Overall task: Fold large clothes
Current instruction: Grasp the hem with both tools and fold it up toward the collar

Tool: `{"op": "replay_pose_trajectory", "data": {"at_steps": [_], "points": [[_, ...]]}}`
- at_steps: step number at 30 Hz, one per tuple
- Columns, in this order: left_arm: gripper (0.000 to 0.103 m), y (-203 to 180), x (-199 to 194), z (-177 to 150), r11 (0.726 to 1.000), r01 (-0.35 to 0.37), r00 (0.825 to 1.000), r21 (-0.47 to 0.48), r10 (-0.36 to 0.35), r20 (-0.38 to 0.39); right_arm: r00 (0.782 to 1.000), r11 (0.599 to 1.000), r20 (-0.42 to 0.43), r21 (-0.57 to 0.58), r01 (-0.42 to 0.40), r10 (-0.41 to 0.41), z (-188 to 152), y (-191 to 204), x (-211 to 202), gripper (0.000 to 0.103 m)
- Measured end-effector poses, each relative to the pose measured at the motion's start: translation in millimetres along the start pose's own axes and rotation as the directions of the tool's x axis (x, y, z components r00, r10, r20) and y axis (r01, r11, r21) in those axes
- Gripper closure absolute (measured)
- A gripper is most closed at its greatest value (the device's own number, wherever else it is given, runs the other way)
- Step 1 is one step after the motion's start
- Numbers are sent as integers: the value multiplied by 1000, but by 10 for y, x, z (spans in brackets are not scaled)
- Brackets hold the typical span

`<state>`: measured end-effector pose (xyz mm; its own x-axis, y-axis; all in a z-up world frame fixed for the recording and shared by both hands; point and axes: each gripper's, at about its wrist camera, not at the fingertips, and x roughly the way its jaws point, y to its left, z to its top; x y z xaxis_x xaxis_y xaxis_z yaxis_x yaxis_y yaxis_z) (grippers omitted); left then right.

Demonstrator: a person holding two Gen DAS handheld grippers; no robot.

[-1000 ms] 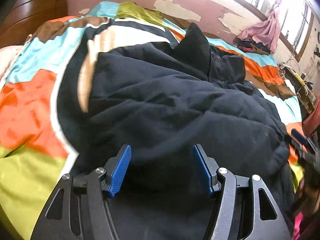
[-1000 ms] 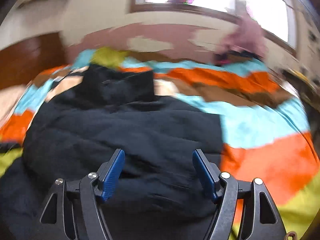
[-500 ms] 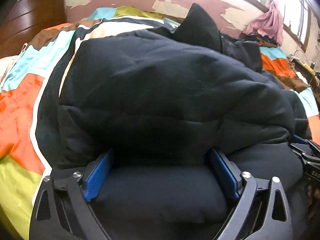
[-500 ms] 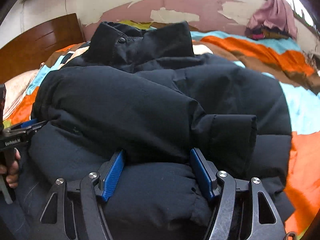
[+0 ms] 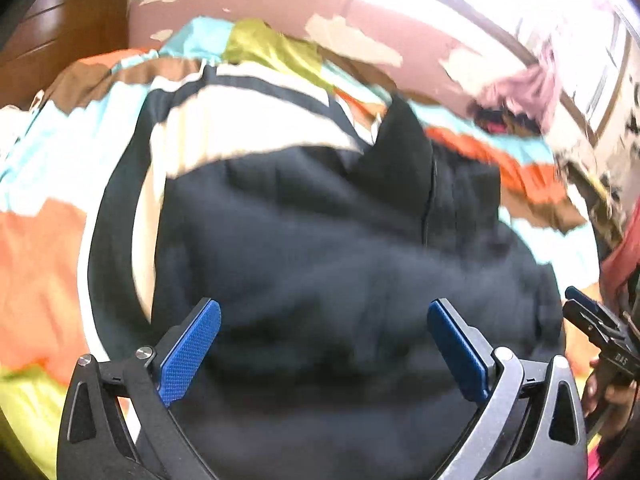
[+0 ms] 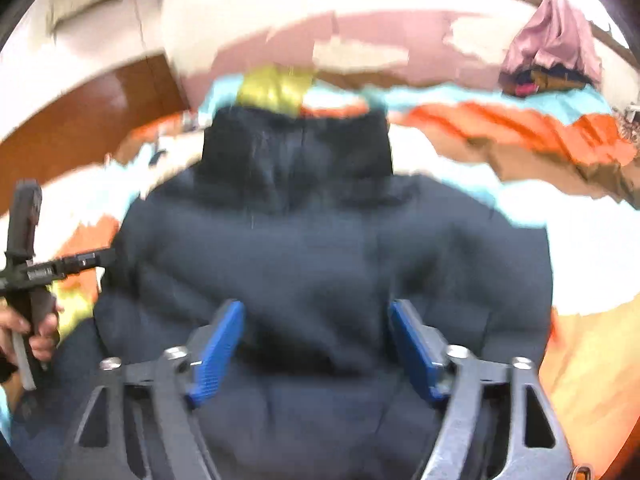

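- The bulky black quilted padded jacket point(image 5: 340, 264) lies heaped across the middle of both views on the patchwork bedspread of orange, turquoise, cream and lime blocks point(image 5: 44, 264), its stiff collar point(image 6: 296, 152) standing up toward the top centre of the right wrist view.
- The left gripper point(image 5: 324, 352) fills the bottom of its own view with the blue pads spread wide; the jaws have just been opening, and the dark fabric seen between the pads lies below them, not pinched.
- The right gripper point(image 6: 316, 348) sits at the bottom centre of its view, pads likewise apart and just opened further, with jacket cloth under the gap but no pad pressing on it.
- Judged from this, a fold has just been laid down and let go: the near part of the jacket looks doubled over the body, and both tools are free.
- The next move probably calls for finding a fresh edge, a side or the collar end, and pinching through thick, springy padding that may puff back open.
- Only the right wrist view shows the collar head-on, plus the person's hand point(image 6: 38, 332) on the other tool at the left edge.
- Only the left wrist view shows the bedspread's dark-bordered cream panel point(image 5: 256, 128) at upper centre, and the right tool's blue tip at the right edge.
- Both views are blurred, so seams and cuffs cannot be made out.
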<state>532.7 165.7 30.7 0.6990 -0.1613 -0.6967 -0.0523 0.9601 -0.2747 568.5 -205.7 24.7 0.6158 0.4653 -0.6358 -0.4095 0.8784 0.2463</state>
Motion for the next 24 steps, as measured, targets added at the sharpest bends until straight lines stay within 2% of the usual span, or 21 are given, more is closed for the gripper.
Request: {"op": "replay_pose_trajectory", "data": {"at_steps": [2,4,7,10,14,16,17,18,19,21,24], "points": [[1,-106,129,282,1000,-13,1000,-9,13,18,1000,999,16,38,0,-1,311,-55,138,14],[1,-149,252,478,999,-20,999,-28,21,26,1000,992,19,124,11,-13,627,-160,377,14],[1,-260,464,754,997,9,999,-80,-4,54,999,962,34,274,-11,2,922,-360,664,14],[1,-342,664,1026,995,7,998,-104,0,67,999,927,37,376,-7,-8,1095,-546,932,14],[1,-431,903,1266,992,-56,995,-113,65,75,998,891,41,454,14,-37,1213,-746,1156,14],[6,-452,984,1312,990,-69,994,-125,79,74,995,882,70,469,34,-76,1200,-792,1197,24],[12,-458,996,1316,990,-68,993,-121,79,86,994,882,70,469,45,-88,1192,-799,1223,38],[39,-480,1001,1299,993,-56,993,-100,66,100,994,883,63,468,49,-89,1188,-811,1266,52],[68,-495,1031,1300,996,-45,995,-81,52,89,996,884,53,466,41,-74,1173,-819,1303,58],[95,-512,1044,1252,999,1,998,-40,1,60,997,885,62,465,8,-42,1133,-814,1295,78],[97,-482,815,1106,999,50,990,-19,-47,130,996,909,79,416,-5,-30,1085,-727,1111,88]]}}
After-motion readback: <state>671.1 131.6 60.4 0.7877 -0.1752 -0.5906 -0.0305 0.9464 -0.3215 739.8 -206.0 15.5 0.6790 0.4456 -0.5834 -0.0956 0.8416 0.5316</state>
